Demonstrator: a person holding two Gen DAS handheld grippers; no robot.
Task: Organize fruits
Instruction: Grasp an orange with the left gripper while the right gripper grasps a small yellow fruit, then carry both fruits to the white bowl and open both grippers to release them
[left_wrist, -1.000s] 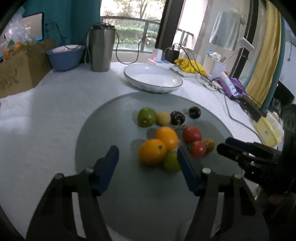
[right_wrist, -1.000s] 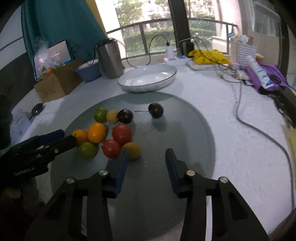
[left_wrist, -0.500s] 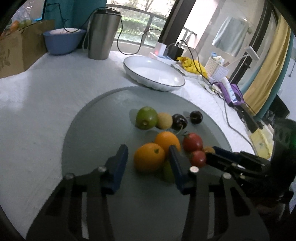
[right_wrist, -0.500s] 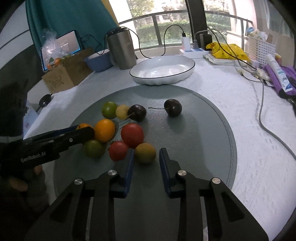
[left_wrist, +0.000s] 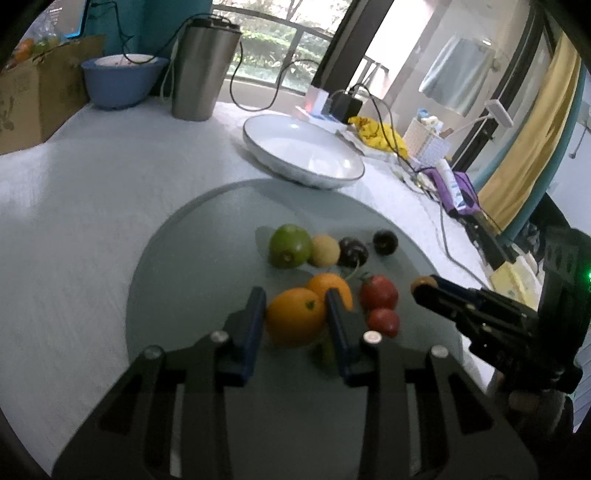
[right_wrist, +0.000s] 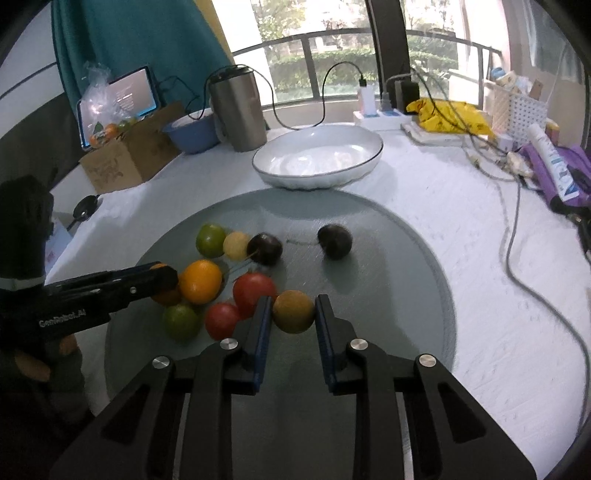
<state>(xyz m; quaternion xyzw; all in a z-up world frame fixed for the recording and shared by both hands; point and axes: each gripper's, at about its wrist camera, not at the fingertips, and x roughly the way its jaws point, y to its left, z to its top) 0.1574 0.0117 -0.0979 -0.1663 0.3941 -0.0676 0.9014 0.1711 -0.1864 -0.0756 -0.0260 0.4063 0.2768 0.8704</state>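
Observation:
Several fruits lie bunched on a round grey mat (left_wrist: 192, 258). My left gripper (left_wrist: 295, 295) has its blue pads against the nearer orange (left_wrist: 295, 321), its jaws still closing on it. A second orange (left_wrist: 330, 286), two red tomatoes (left_wrist: 379, 293), a green lime (left_wrist: 290, 245), a small yellow fruit (left_wrist: 325, 250) and two dark plums (left_wrist: 352, 252) lie beyond. My right gripper (right_wrist: 293, 301) is shut on a small yellow-brown fruit (right_wrist: 293, 312) beside the tomatoes (right_wrist: 255, 291). Another green fruit (right_wrist: 181, 321) lies at the near left. Each gripper's tip shows in the other's view.
An empty white dish (right_wrist: 317, 158) stands just behind the mat. Further back are a steel tumbler (right_wrist: 238, 110), a blue bowl (right_wrist: 192, 133) and a cardboard box (right_wrist: 129, 155). A grey cable (right_wrist: 517, 240), a white basket (right_wrist: 517, 107) and purple items (right_wrist: 554, 173) crowd the right side.
Both grippers have moved in over the fruit pile and closed: the left onto the nearer orange, the right onto the small yellow-brown fruit.

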